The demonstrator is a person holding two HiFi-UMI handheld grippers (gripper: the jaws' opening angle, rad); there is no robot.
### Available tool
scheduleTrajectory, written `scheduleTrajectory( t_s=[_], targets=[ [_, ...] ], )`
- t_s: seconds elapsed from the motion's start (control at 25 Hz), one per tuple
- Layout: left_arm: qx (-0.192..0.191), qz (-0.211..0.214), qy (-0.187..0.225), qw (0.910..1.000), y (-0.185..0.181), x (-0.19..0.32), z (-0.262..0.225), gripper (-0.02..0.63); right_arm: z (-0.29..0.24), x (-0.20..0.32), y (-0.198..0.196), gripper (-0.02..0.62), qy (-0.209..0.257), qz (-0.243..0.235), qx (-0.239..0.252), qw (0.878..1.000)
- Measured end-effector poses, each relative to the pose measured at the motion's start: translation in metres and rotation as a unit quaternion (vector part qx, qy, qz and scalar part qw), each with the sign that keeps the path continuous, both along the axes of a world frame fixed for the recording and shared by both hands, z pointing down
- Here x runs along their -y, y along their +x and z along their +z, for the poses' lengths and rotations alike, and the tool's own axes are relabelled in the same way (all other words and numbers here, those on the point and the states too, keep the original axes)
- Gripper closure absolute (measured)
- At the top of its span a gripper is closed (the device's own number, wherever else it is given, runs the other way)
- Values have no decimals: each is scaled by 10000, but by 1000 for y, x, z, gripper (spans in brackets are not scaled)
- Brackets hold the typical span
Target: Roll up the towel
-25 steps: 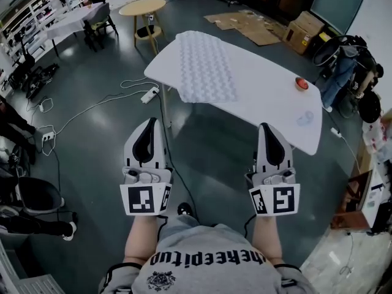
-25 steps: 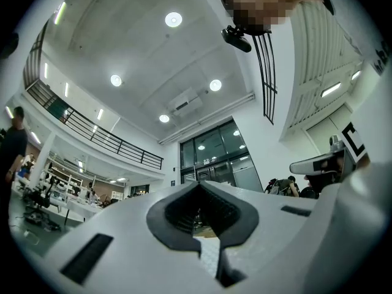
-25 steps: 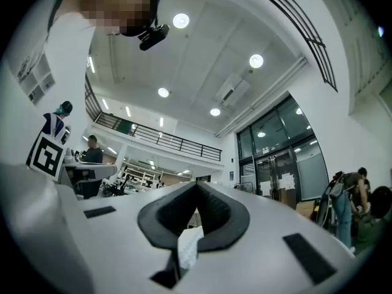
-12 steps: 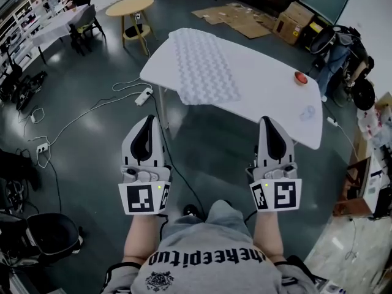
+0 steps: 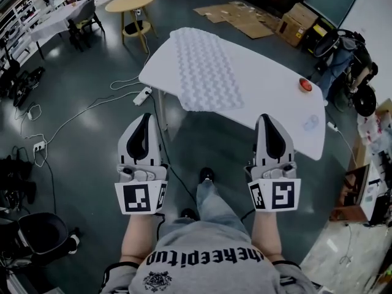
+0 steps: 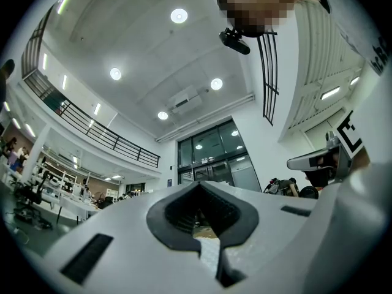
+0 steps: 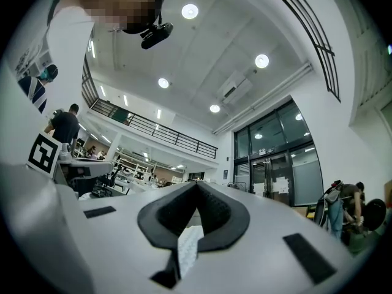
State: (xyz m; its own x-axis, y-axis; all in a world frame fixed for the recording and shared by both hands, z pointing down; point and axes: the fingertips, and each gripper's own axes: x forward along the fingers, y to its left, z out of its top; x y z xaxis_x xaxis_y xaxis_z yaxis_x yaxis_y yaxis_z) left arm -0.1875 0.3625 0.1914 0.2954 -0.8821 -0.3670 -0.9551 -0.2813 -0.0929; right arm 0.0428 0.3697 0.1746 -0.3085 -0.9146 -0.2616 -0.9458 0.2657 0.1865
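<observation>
Two forearms parallel; left hand-held gripper [image 5: 146, 116], right hand-held gripper [image 5: 266, 117] jaws together, empty, pointing toward table [image 5: 269, 84].

The towel [image 5: 205, 69] is pale grey with a zigzag pattern, the bench [image 5: 269, 106] white, the small object [image 5: 304, 85] at right red. The left tool [image 5: 145, 118] and right tool [image 5: 267, 120] carry black-and-white markers.

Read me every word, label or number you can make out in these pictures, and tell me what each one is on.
"thekeepitup", seen upside down, last letters unsure: print on the person's shirt.
Left cube and right cube: black-and-white square patterns, no words.
Papers on the glass door: too small to read.
Cardboard box: no print legible.
</observation>
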Motion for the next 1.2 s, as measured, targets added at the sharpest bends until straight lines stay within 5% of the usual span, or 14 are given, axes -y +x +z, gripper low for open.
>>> scheduleTrajectory(
  t_s=[1.2],
  targets=[
    [276,-812,172,9962,93,259,-19,601,-13,293,84,594,242,-928,-63,9954]
  ],
)
